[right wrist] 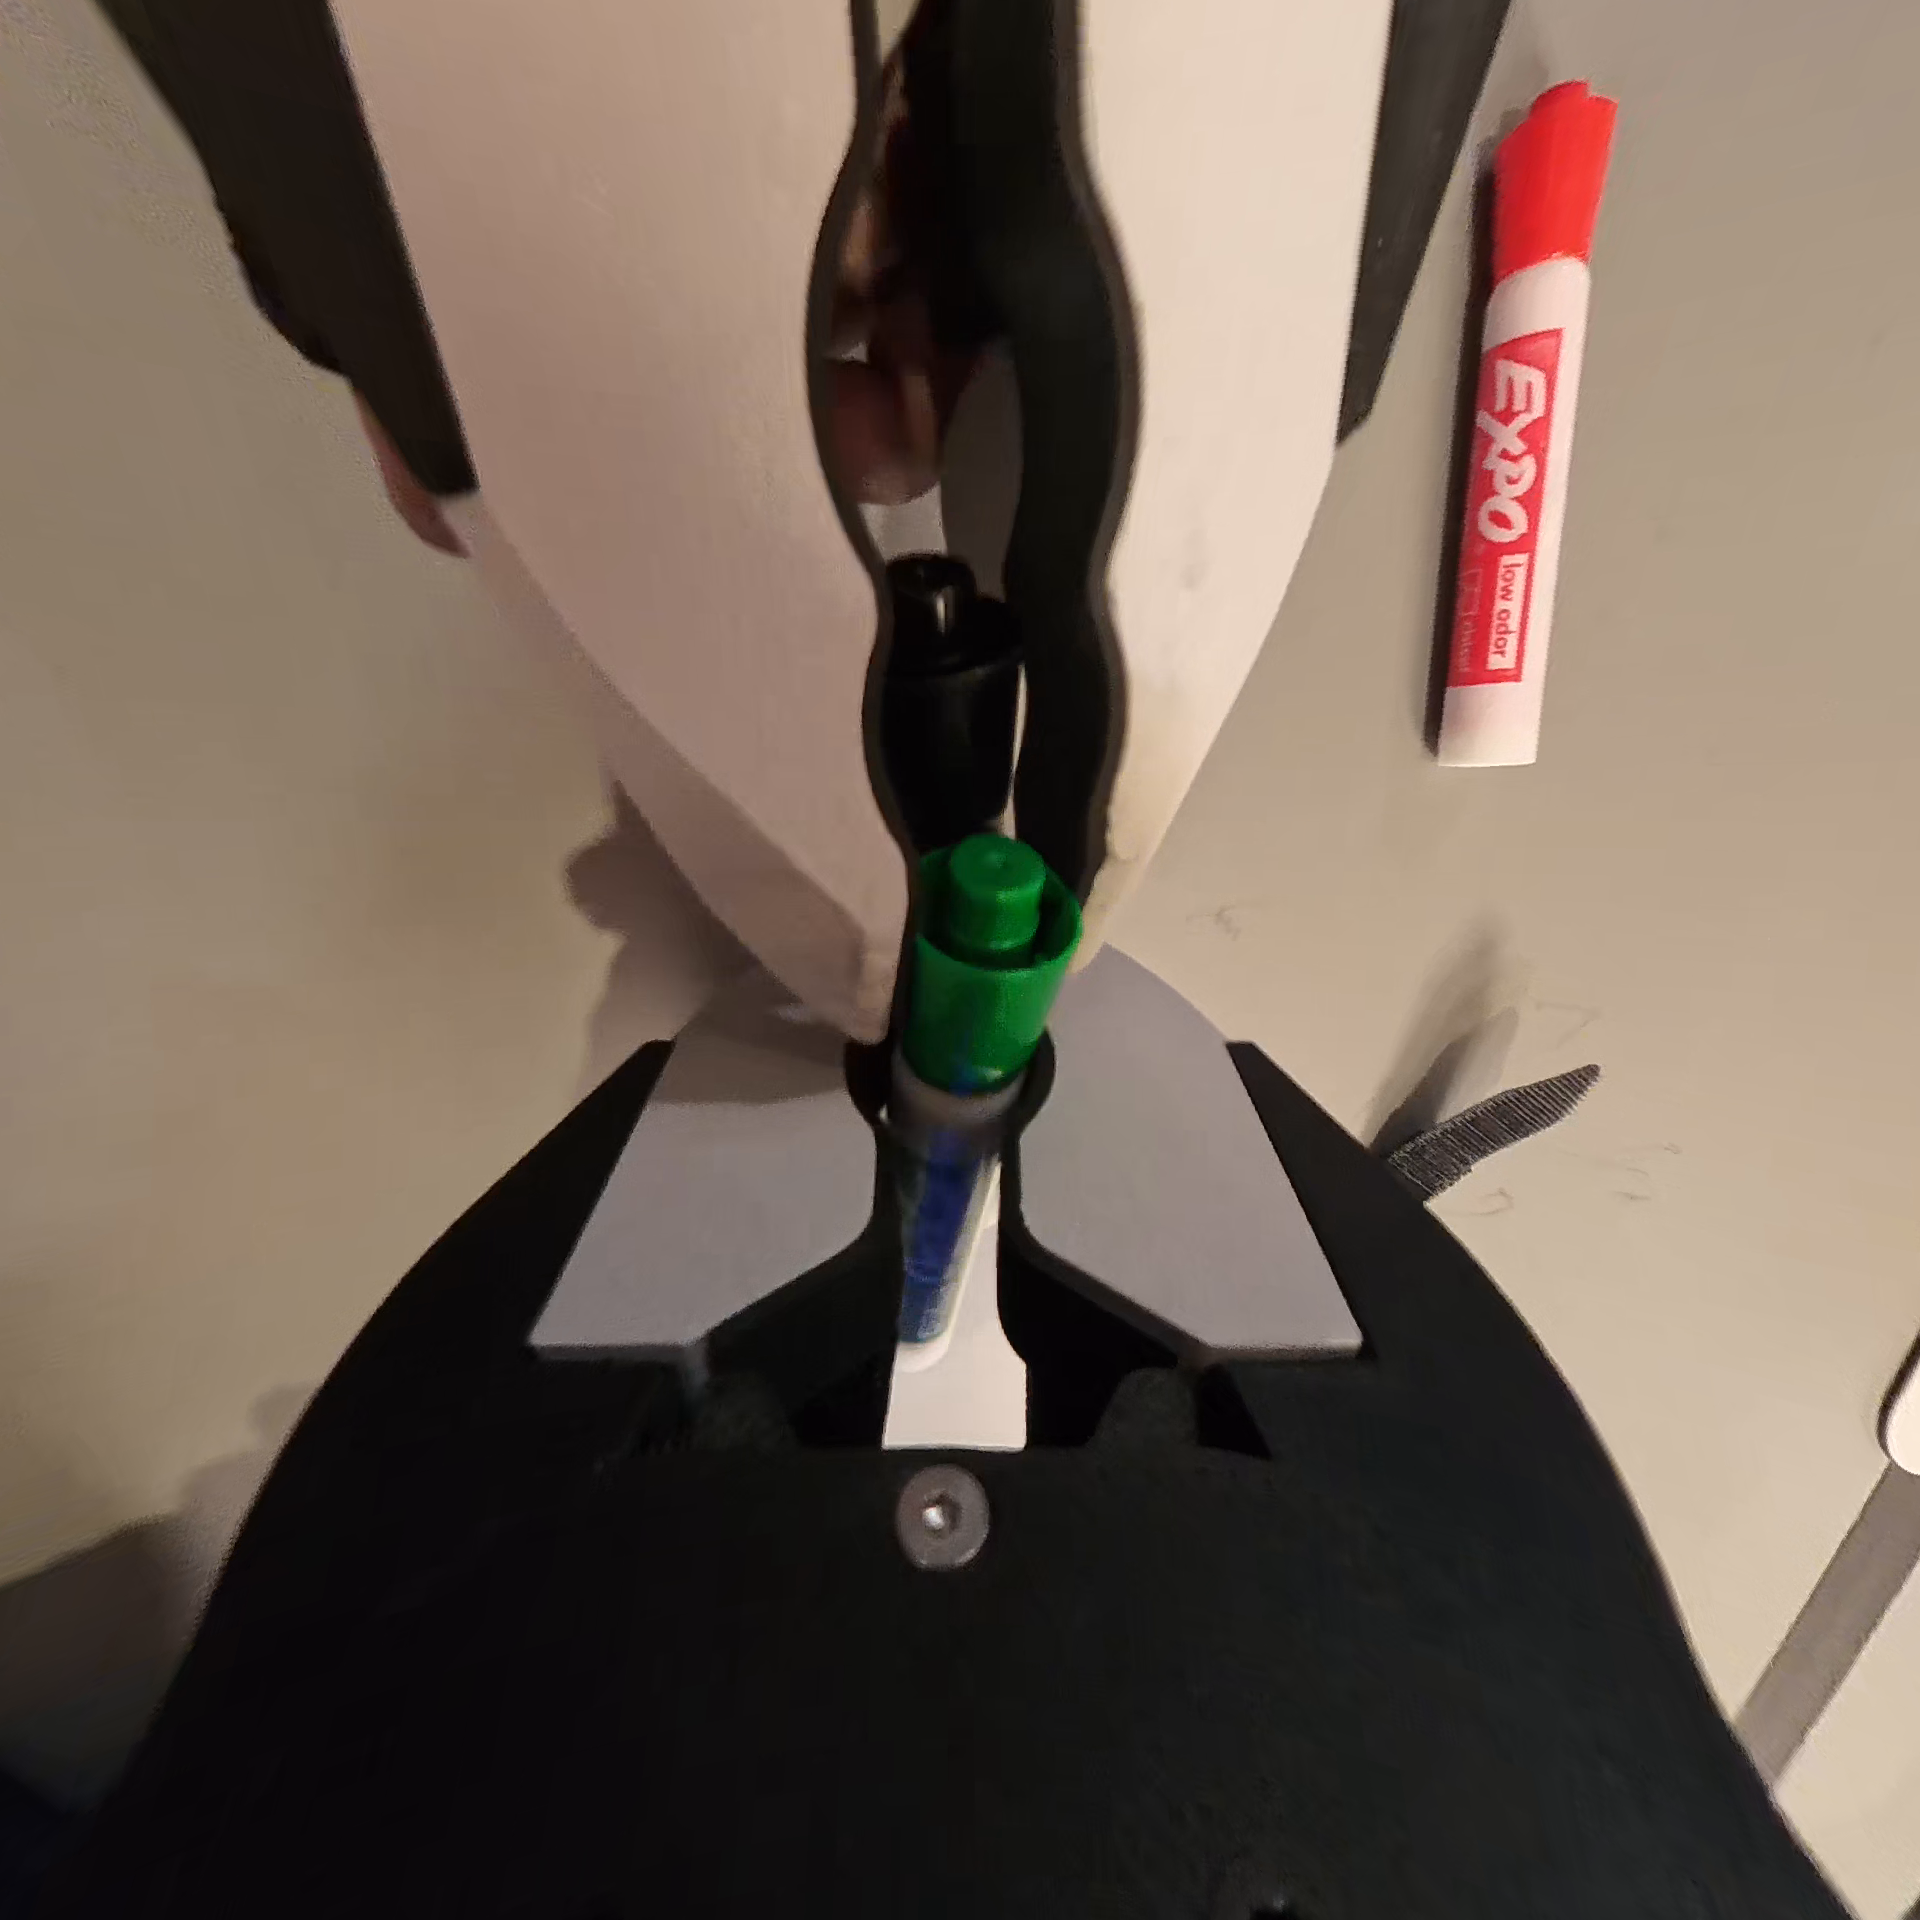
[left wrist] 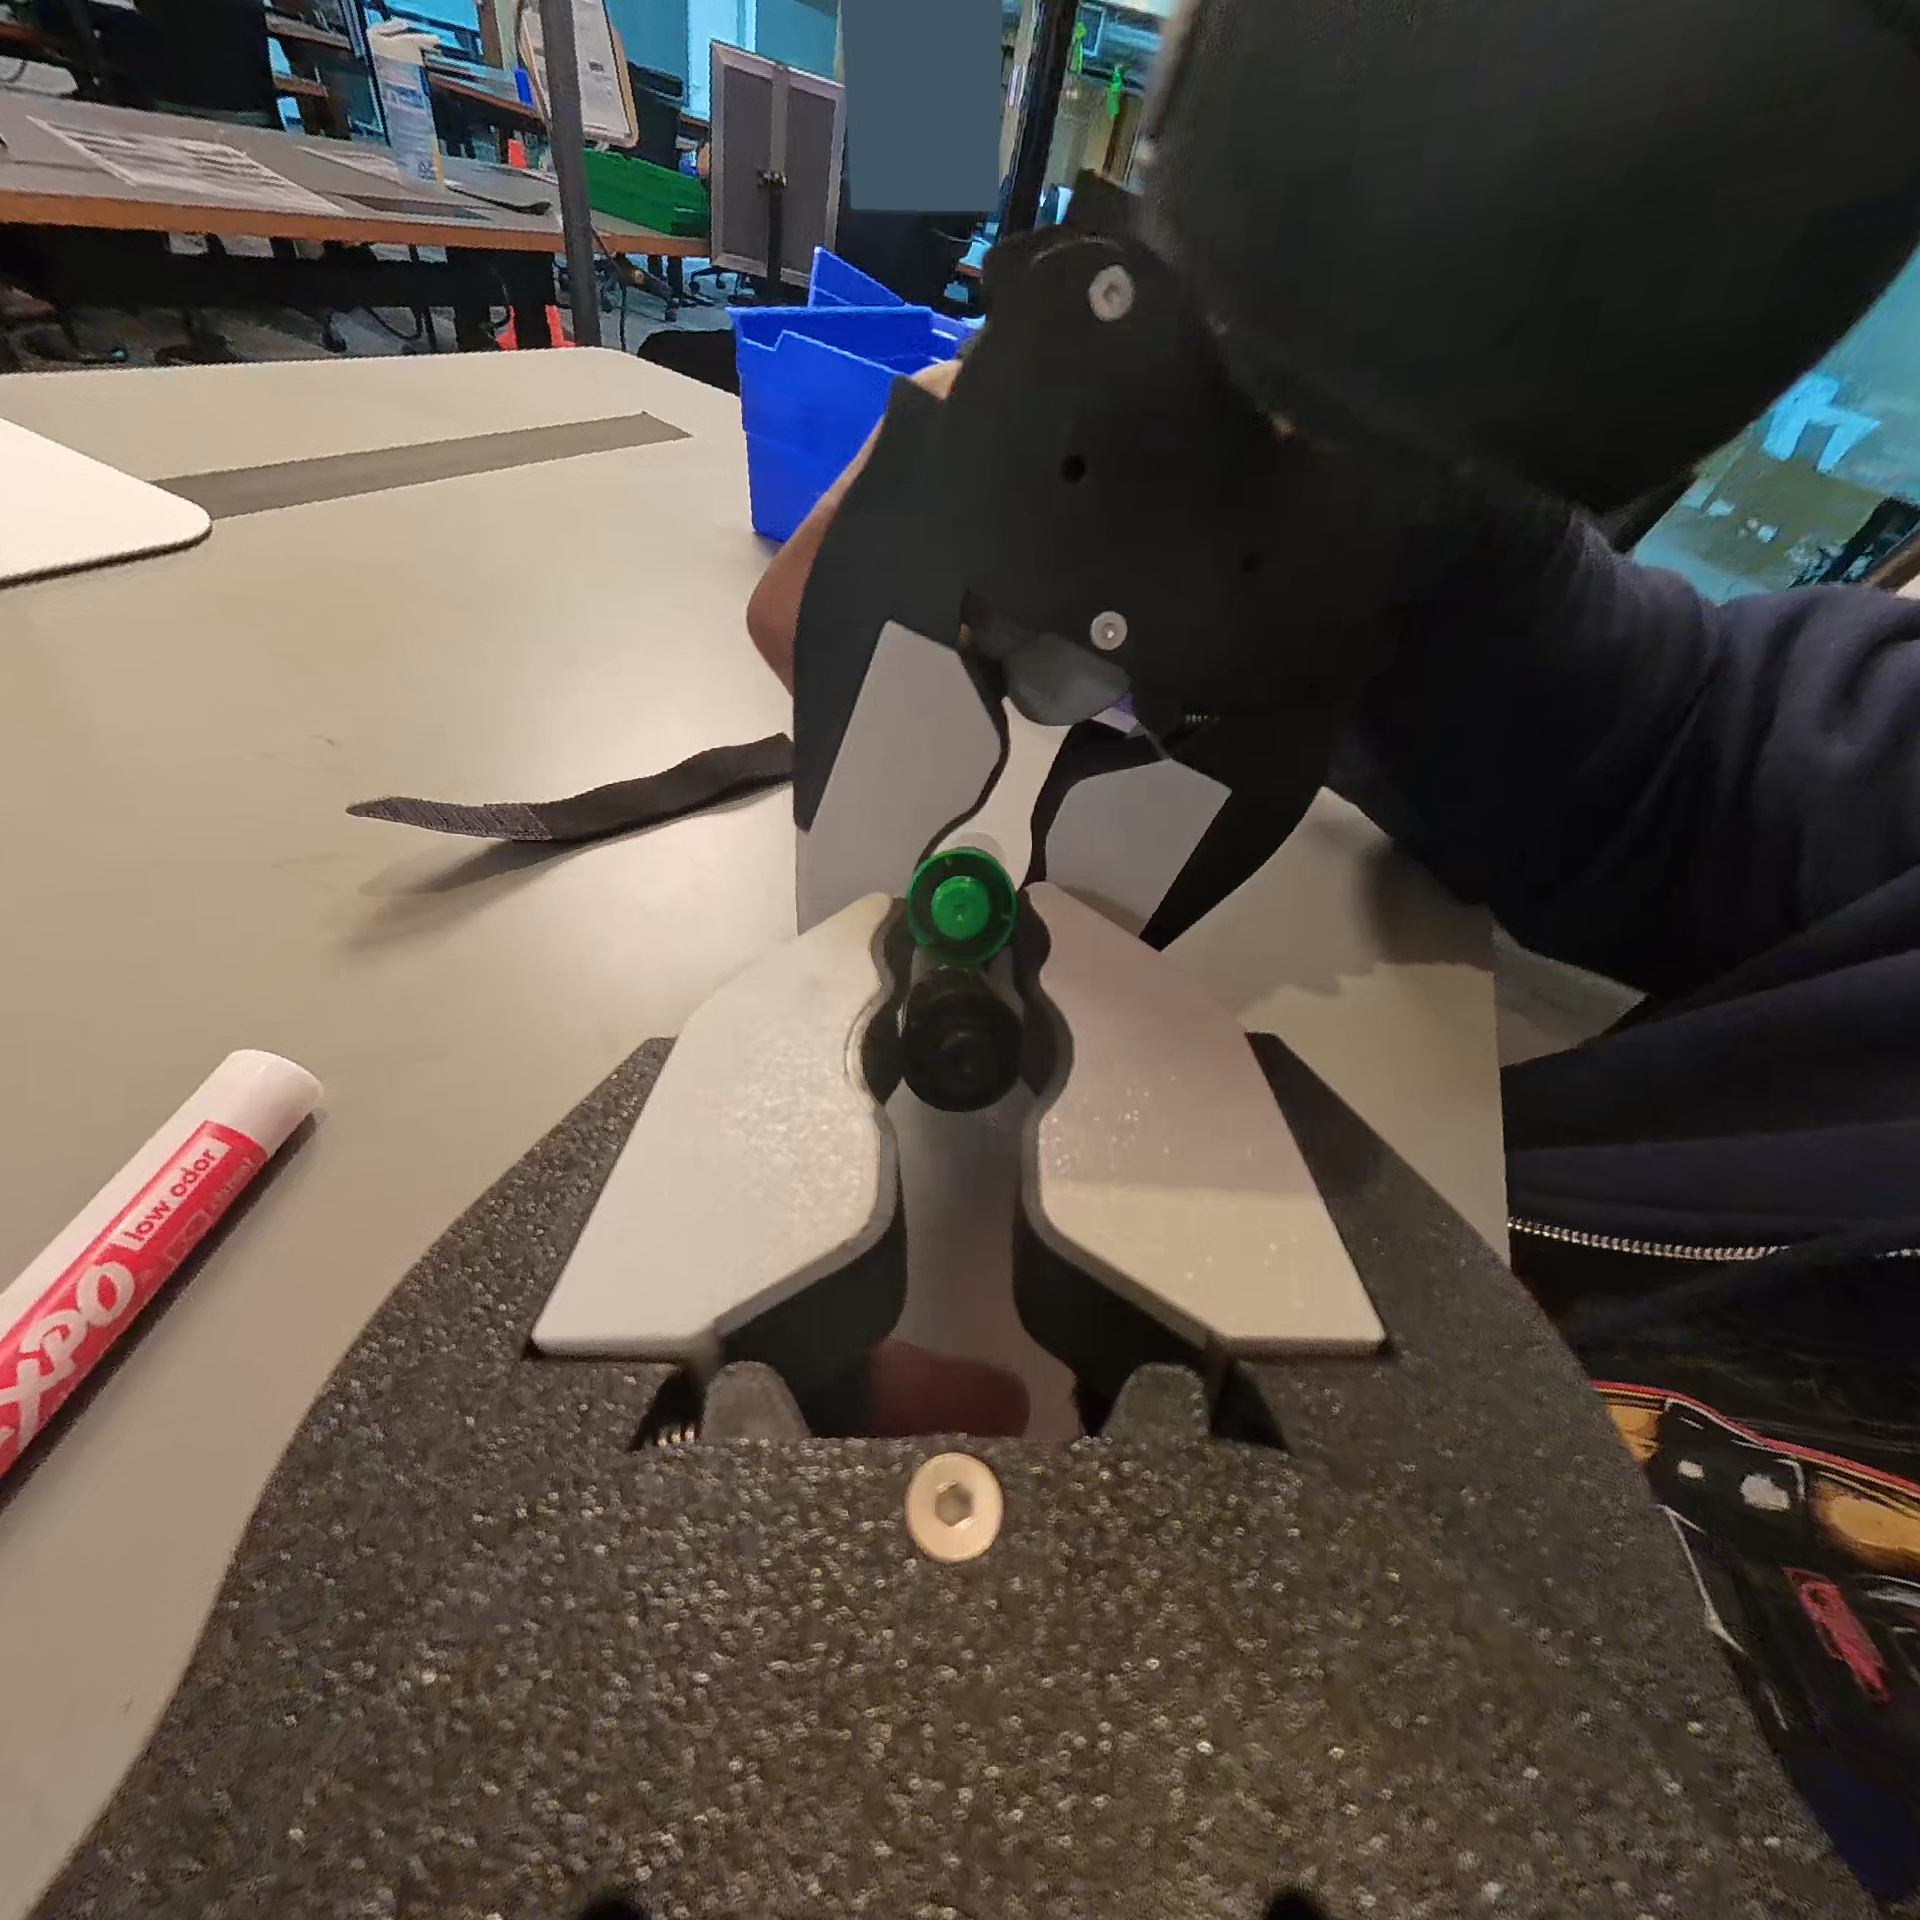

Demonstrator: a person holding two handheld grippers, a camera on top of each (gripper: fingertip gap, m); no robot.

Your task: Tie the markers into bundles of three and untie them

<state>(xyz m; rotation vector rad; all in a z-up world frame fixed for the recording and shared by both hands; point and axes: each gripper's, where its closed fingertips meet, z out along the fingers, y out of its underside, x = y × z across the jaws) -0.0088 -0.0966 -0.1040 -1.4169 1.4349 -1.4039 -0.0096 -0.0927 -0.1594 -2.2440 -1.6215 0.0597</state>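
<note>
Over grey table [left wrist: 312,644], both jaws clamp markers [right wrist: 992,966].

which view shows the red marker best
The right wrist view: the whole red marker lies in view on the table, red cap to white end. The left wrist view shows only its white end and part of the label, cut off by the picture edge.
</note>
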